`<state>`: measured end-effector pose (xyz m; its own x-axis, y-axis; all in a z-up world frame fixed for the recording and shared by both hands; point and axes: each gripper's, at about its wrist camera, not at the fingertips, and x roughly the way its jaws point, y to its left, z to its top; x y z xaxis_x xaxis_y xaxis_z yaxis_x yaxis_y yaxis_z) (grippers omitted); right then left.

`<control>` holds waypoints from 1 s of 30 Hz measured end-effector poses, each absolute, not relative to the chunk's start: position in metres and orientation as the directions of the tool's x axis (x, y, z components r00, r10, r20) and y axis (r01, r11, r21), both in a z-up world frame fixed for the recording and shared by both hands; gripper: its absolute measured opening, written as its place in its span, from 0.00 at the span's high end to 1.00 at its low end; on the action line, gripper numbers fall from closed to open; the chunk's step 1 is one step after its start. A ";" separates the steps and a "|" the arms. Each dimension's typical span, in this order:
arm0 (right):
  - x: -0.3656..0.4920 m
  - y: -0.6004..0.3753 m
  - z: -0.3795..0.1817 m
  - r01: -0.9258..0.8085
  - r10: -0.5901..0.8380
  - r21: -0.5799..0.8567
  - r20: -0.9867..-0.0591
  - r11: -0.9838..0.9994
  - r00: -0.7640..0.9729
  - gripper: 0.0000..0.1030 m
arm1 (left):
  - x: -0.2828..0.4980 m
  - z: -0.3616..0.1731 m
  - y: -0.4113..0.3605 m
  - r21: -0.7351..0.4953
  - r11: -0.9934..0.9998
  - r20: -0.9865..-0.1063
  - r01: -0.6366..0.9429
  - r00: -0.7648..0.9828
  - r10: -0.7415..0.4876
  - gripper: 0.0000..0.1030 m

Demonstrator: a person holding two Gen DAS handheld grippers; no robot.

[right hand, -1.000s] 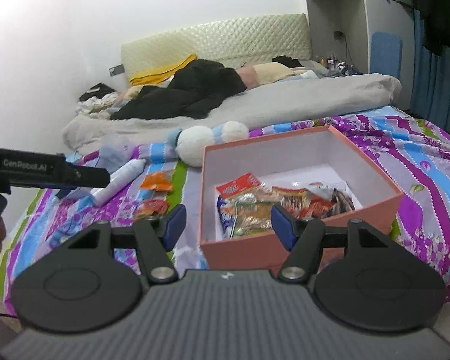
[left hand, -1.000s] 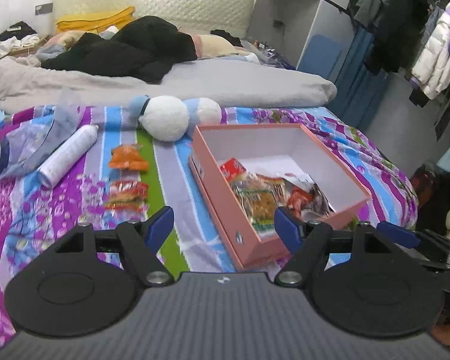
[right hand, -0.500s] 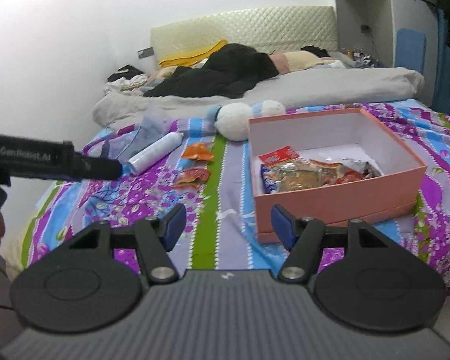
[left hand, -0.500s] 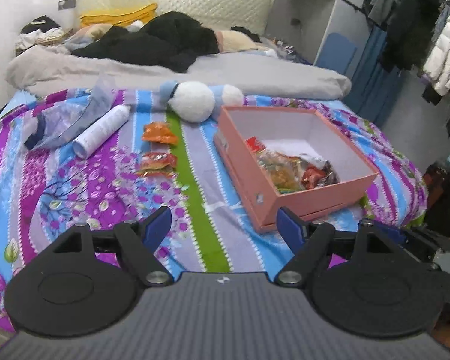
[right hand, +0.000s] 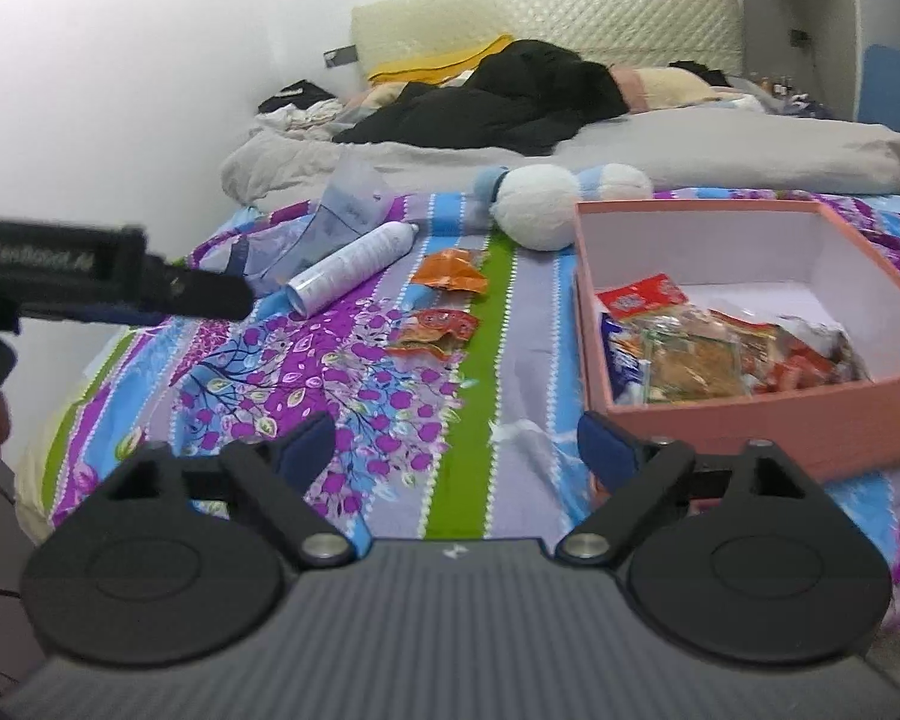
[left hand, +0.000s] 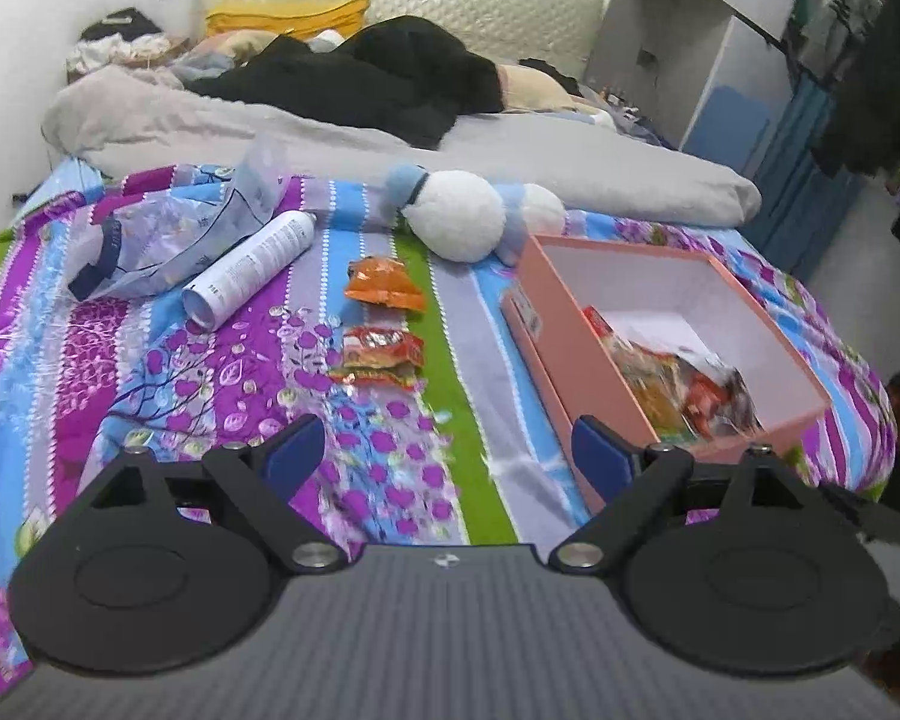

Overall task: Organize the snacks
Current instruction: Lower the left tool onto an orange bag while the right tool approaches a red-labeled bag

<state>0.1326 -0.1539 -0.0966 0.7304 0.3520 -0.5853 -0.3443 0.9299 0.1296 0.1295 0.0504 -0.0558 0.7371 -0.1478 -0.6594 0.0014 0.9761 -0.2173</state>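
A pink open box [left hand: 555, 324] [right hand: 768, 420] lies on the patterned bedspread and holds several snack packets [left hand: 684, 387] [right hand: 720, 348]. Two loose packets lie left of it: an orange one [left hand: 384, 289] [right hand: 452, 270] and a red one [left hand: 381, 355] [right hand: 435, 331] nearer me. My left gripper [left hand: 444, 456] is open and empty, above the bedspread short of the red packet. My right gripper [right hand: 456, 438] is open and empty, near the box's front left corner. The left gripper's body [right hand: 90, 288] shows at the left of the right wrist view.
A white spray can [left hand: 252, 267] [right hand: 354, 267] and a clear plastic bag [left hand: 168, 234] lie left of the packets. A white and blue plush toy [left hand: 462, 222] [right hand: 546, 201] sits behind the box. A grey duvet [left hand: 330, 138] with dark clothes covers the far bed.
Both grippers have pulled back from the box and swung left. The loose packets now sit nearer the middle of both views. Both stay open and empty.
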 end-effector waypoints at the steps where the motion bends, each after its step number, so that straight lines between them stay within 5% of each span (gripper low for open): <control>1: 0.140 -0.150 -0.100 -0.351 0.355 0.127 -0.589 0.928 0.726 0.13 | 0.143 -0.061 0.056 -0.222 0.975 -0.665 -0.005 0.732 -0.147 0.11; 30: 0.367 -0.027 -0.250 -0.346 0.351 0.148 -0.672 0.926 0.652 0.13 | 0.524 -0.217 0.131 -0.370 0.928 -0.822 -0.043 0.480 -0.305 0.11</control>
<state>0.3670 -0.0267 -0.2504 0.6517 0.3514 -0.6721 -0.3463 0.9263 0.1485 0.5236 0.1313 -0.2169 0.4801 -0.3053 -0.8224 -0.0429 0.9282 -0.3696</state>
